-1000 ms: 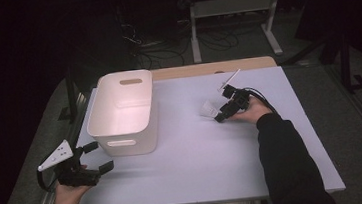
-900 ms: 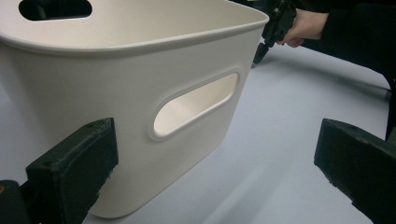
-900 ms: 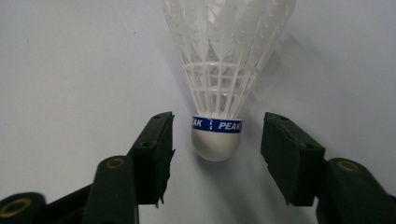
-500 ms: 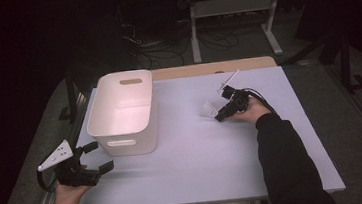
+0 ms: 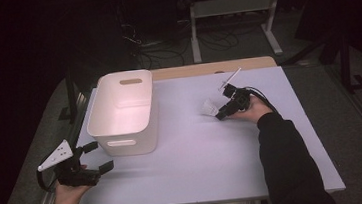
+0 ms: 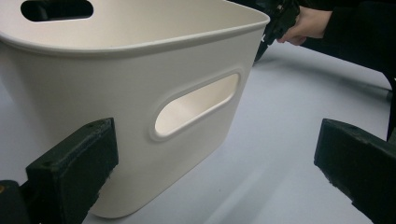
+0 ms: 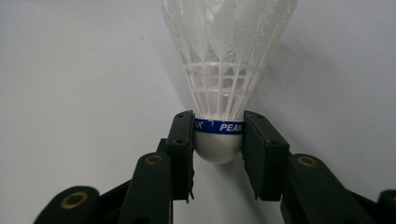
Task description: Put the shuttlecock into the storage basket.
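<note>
Right gripper view: the right gripper [image 7: 218,140] is clenched on the shuttlecock [image 7: 224,60], pads at its stiff rounded cork, the right hold; its skirt looks light and crushable. It lies near the worktop's [image 5: 199,150] far right, skirt pointing toward the bin [image 5: 122,112]. The left gripper [image 5: 96,158] is released.

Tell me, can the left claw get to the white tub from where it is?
Probably yes. The left claw sits open just beside the white tub, with only bare table between them. The right claw is busy, shut on the shuttlecock.
</note>
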Motion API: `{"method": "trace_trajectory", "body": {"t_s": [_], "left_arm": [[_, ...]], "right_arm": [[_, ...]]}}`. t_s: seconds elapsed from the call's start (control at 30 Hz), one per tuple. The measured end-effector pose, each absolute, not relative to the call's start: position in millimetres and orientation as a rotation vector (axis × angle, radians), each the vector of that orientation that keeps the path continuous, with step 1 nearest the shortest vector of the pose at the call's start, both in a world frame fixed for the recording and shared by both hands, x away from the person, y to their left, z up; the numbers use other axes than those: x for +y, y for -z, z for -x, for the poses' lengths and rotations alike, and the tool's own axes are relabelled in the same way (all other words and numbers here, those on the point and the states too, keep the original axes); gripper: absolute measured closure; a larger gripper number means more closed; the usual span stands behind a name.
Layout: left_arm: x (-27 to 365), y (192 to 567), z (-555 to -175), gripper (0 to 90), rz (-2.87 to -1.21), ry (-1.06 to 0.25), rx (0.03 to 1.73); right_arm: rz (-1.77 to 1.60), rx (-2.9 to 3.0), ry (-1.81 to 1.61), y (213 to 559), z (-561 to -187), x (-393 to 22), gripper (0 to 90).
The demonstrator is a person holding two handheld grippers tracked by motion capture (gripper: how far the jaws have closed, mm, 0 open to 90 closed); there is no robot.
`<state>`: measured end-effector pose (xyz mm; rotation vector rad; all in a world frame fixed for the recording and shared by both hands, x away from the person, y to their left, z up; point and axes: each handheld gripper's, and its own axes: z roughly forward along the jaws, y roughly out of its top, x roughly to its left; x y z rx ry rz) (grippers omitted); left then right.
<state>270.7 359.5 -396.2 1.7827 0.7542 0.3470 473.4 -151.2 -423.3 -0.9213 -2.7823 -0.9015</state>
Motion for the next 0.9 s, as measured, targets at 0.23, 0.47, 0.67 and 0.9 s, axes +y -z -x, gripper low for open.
{"method": "trace_trajectory", "body": {"t_s": [0.23,0.47,0.67,0.9], "left_arm": [[359,396,-271,0.0,-1.784,-0.346,0.753],[359,396,-271,0.0,-1.785,-0.346,0.752],[359,396,-271,0.0,-1.785,-0.347,0.754],[359,396,-271,0.0,-1.785,-0.347,0.754]], "right_arm": [[0.942,-2.789,0.938,411,-471,-158,64.0],[0.943,-2.800,0.964,400,-469,-163,64.0],[0.941,-2.814,0.987,385,-466,-165,64.0],[0.932,-2.830,0.998,375,-465,-165,64.0]]}}
